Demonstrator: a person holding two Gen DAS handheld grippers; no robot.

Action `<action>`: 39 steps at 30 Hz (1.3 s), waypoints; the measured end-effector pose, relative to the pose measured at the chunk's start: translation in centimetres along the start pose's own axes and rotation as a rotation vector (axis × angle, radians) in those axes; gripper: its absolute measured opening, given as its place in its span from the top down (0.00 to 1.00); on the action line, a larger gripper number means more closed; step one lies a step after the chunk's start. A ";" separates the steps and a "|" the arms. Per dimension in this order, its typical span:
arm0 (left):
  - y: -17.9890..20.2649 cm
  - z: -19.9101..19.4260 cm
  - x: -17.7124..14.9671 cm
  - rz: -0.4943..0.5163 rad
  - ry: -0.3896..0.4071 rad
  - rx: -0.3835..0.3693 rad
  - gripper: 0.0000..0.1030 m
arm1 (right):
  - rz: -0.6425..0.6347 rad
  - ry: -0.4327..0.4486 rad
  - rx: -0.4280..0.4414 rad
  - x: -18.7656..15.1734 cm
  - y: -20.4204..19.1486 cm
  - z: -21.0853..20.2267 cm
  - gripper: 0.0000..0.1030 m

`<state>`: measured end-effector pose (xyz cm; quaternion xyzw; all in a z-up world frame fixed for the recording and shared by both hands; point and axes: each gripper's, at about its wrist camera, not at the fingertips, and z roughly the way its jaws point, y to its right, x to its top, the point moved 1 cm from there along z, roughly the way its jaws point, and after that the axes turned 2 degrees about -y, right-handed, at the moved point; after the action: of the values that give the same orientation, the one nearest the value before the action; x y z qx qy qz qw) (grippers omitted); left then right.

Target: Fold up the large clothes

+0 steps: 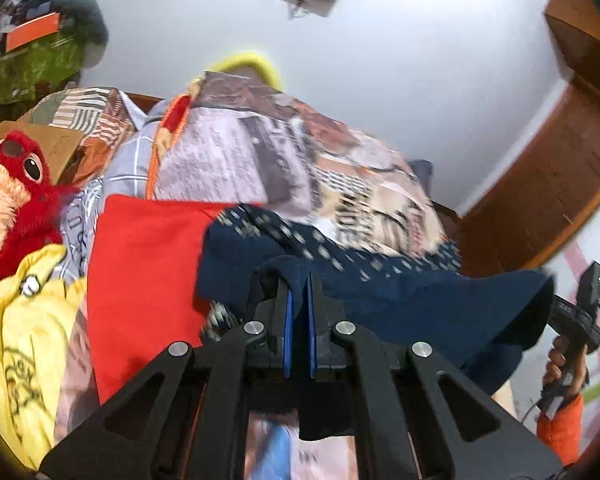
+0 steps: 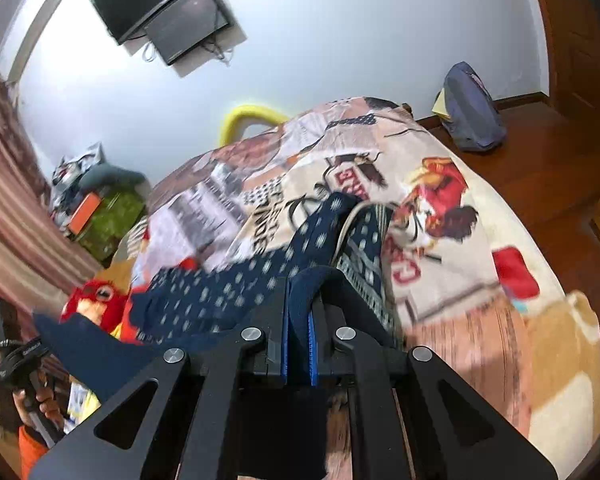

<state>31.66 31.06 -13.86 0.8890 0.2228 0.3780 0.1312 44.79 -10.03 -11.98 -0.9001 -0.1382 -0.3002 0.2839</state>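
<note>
A large navy garment [image 1: 400, 292] with a white dotted pattern hangs stretched between my two grippers above the bed. My left gripper [image 1: 299, 292] is shut on one edge of it, the cloth pinched between the blue pads. My right gripper [image 2: 300, 300] is shut on another edge of the same navy garment [image 2: 228, 292], which trails away over the bedspread. The right gripper's handle and the hand on it show at the right of the left wrist view [image 1: 576, 312]. The left gripper's handle shows at the lower left of the right wrist view [image 2: 16, 352].
The bed has a printed patchwork bedspread [image 2: 440, 240]. A red cloth [image 1: 148, 272], a yellow garment [image 1: 28, 344] and a red plush toy [image 1: 8, 200] lie at its left. A blue backpack [image 2: 472, 112] sits on the wooden floor. A monitor [image 2: 172, 16] hangs on the wall.
</note>
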 end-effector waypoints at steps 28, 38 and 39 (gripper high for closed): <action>0.5 3.9 -1.7 0.297 -0.105 0.259 0.52 | -0.041 -0.095 -0.156 0.0 2.3 3.2 0.58; 1.9 4.6 -7.3 0.392 -0.139 0.348 0.26 | -0.244 -0.118 -0.185 -5.6 -0.7 2.5 0.37; 1.9 5.1 -7.6 0.394 -0.150 0.358 0.26 | -0.260 -0.137 -0.190 -6.1 -0.8 3.2 0.37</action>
<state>31.27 25.32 -21.26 0.9497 0.0986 0.2839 -0.0881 41.12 -8.01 -17.53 -0.9157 -0.2437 -0.2842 0.1461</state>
